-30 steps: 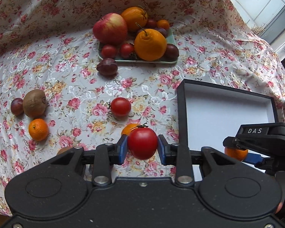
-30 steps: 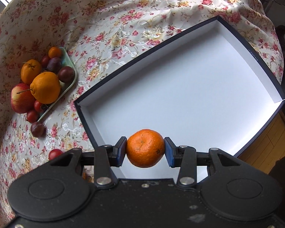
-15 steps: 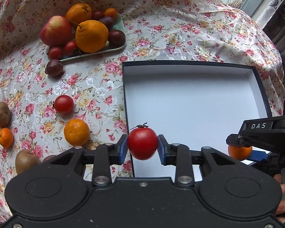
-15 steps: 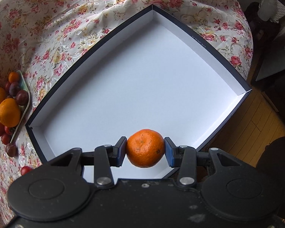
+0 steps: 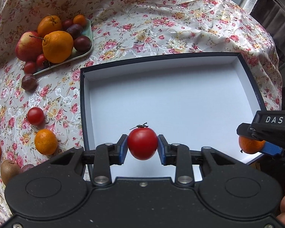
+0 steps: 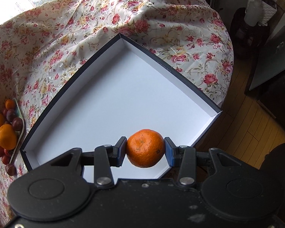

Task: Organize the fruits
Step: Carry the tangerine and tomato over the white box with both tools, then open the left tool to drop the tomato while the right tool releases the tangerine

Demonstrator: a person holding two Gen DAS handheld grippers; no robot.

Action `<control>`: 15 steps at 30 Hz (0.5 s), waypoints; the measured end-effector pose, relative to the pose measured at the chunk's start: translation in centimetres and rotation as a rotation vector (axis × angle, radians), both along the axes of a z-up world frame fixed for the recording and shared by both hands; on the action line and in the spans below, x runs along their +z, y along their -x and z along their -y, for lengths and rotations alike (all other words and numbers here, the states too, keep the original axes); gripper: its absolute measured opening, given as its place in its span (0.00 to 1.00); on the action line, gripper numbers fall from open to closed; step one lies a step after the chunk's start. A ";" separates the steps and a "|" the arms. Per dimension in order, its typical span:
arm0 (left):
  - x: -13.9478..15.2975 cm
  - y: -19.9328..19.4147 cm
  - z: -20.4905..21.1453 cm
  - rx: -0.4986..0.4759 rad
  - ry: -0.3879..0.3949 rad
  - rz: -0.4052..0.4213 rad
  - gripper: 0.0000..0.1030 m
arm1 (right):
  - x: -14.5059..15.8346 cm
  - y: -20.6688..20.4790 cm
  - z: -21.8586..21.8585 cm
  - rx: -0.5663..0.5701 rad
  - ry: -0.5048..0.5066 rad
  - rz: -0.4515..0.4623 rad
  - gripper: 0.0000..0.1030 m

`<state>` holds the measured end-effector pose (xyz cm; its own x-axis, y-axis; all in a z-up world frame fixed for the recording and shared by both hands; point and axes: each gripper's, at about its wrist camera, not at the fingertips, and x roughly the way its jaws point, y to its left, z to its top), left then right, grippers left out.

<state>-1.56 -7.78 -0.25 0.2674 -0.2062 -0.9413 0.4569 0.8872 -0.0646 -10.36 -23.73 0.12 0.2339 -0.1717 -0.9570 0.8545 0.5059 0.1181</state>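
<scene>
My left gripper [image 5: 142,146] is shut on a red tomato [image 5: 142,144], held above the near part of a shallow dark-rimmed box [image 5: 161,98] with a white floor. My right gripper [image 6: 145,149] is shut on a small mandarin [image 6: 145,148], held over the box [image 6: 112,102] close to its near right edge. In the left wrist view the right gripper [image 5: 256,142] shows at the right with the mandarin [image 5: 248,146] in it. Nothing lies inside the box.
A pale green tray [image 5: 85,50] at the back left holds an apple [image 5: 27,45], oranges and plums. Loose on the flowered cloth [image 5: 142,19] left of the box lie a tomato [image 5: 35,116], a mandarin [image 5: 45,141], a plum [image 5: 28,81] and kiwis. The table edge and wooden floor [image 6: 247,125] lie to the right.
Both grippers moved rightward from over the cloth and box edge to above the box, still gripping the tomato and the mandarin. The tray and loose fruit slid to the left of both views.
</scene>
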 end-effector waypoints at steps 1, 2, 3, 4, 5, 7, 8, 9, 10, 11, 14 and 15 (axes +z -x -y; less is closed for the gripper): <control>-0.1 -0.1 0.2 0.000 -0.001 0.002 0.40 | 0.2 0.1 0.1 -0.001 0.012 0.010 0.42; -0.2 -0.2 0.4 0.000 -0.003 0.003 0.40 | 0.4 0.2 0.2 -0.003 0.019 0.019 0.42; -0.3 -0.2 0.5 0.001 -0.006 0.002 0.40 | 0.6 0.3 0.4 -0.004 0.023 0.029 0.42; -0.5 -0.3 0.7 0.001 -0.012 -0.001 0.40 | 0.7 0.3 0.4 -0.001 0.023 0.038 0.42; -0.7 -0.3 0.8 0.001 -0.016 -0.005 0.40 | 0.7 0.3 0.4 0.005 0.019 0.045 0.42; -1.1 -0.4 0.9 0.005 -0.023 -0.019 0.40 | 0.6 0.3 0.4 0.017 0.006 0.050 0.42; -1.3 -0.4 0.9 0.006 -0.026 -0.029 0.41 | 0.5 0.3 0.3 0.020 -0.002 0.047 0.42; -1.5 -0.4 0.9 0.007 -0.028 -0.039 0.41 | 0.3 0.3 0.3 0.022 -0.008 0.042 0.42; -1.7 -0.5 0.8 0.007 -0.030 -0.046 0.41 | 0.1 0.2 0.3 0.021 -0.016 0.035 0.42; -1.7 -0.4 0.8 0.007 -0.033 -0.048 0.41 | -0.1 0.2 0.2 0.020 -0.021 0.031 0.42; -1.7 -0.5 0.8 0.008 -0.045 -0.045 0.46 | 0.0 0.3 0.2 0.019 -0.028 0.035 0.42; -1.7 -0.5 0.7 0.009 -0.043 -0.047 0.50 | 0.1 0.2 0.1 0.021 -0.024 0.038 0.43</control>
<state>-1.07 -8.52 -1.91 0.2241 -0.1629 -0.9608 0.4459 0.8938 -0.0476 -10.59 -23.84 0.21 0.2739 -0.1438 -0.9509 0.8383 0.5203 0.1628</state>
